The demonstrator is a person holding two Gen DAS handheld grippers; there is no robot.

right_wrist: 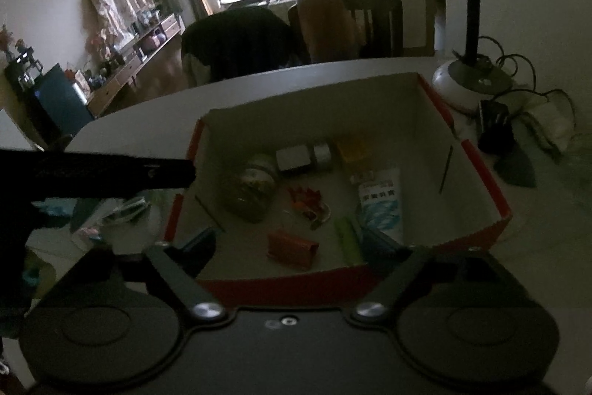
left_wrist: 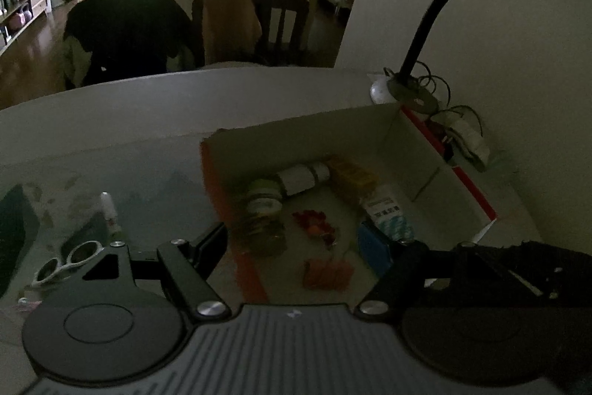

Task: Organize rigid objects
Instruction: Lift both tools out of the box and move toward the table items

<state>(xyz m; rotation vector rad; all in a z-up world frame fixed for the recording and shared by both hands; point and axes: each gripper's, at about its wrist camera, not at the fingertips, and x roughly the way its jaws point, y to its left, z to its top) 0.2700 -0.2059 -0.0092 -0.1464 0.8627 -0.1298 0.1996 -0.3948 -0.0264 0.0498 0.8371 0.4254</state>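
Observation:
A red cardboard box (right_wrist: 492,195) with a white inside stands on the table. In it lie a glass jar (right_wrist: 253,189), a white bottle (right_wrist: 296,158), a yellow packet (right_wrist: 353,150), a white tube (right_wrist: 381,206), a green stick (right_wrist: 347,241), a red clip (right_wrist: 292,247) and a red trinket (right_wrist: 307,202). My right gripper (right_wrist: 292,250) hangs open above the box's near wall, nothing pressed between its fingers. My left gripper (left_wrist: 307,247) is open over the box (left_wrist: 222,202) too, empty, its right finger beside a blue item (left_wrist: 373,245). It shows as a black bar (right_wrist: 96,173) in the right wrist view.
Left of the box, a small white bottle (left_wrist: 110,211) and white sunglasses (left_wrist: 70,261) lie on the table. A gooseneck lamp (left_wrist: 425,36) with cables and a white bundle (left_wrist: 470,139) stands behind the box on the right. Chairs (left_wrist: 125,32) line the far edge.

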